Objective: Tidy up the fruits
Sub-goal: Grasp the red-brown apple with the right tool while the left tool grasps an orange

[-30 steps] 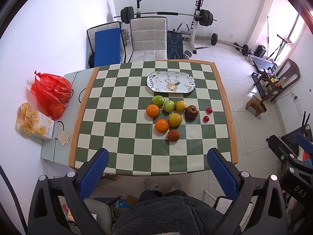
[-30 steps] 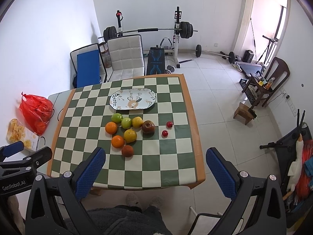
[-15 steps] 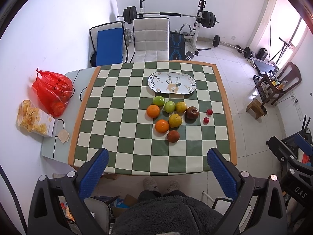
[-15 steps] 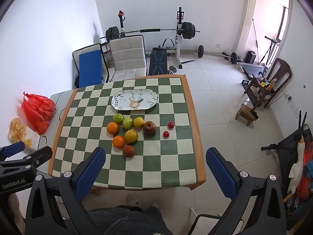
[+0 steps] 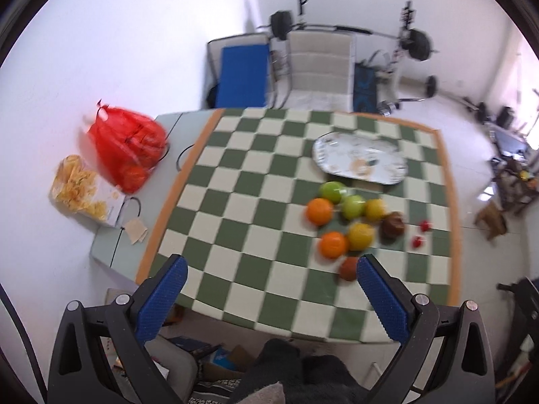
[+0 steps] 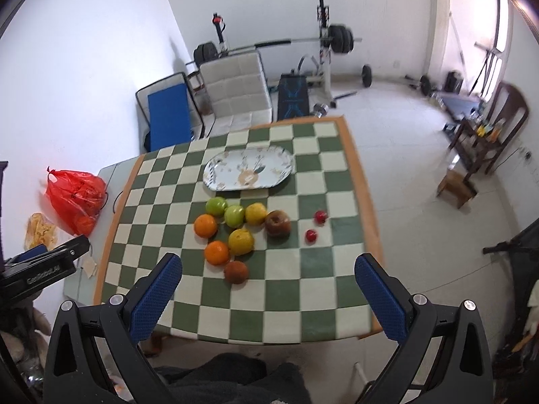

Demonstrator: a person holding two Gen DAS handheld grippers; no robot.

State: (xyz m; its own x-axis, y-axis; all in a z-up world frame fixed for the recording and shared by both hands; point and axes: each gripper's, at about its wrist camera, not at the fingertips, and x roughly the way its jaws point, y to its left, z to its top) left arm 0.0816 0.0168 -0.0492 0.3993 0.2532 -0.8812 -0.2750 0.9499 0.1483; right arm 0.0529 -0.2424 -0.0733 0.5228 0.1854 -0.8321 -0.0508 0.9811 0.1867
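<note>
Several fruits sit clustered on the green-and-cream checkered table (image 6: 323, 289): two oranges (image 6: 205, 225), two green apples (image 6: 216, 206), two yellow fruits (image 6: 241, 241), a brown apple (image 6: 277, 223), a dark reddish fruit (image 6: 236, 272) and two small red fruits (image 6: 311, 235). Behind them lies an empty oval patterned plate (image 6: 248, 171). The same cluster (image 5: 350, 222) and plate (image 5: 359, 159) appear in the left wrist view. My left gripper (image 5: 271, 282) and right gripper (image 6: 268, 281) both hover open above the table's near edge, holding nothing.
A red plastic bag (image 5: 126, 146) and a snack box (image 5: 81, 192) rest on a grey side table left of the checkered one. Two chairs (image 6: 235, 91) and a barbell rack (image 6: 323, 50) stand behind. A person's dark clothing (image 6: 229, 380) shows below.
Both grippers have come lower and closer to the table. The left view has swung leftward, so the fruits sit right of centre. Nothing on the table moved.
</note>
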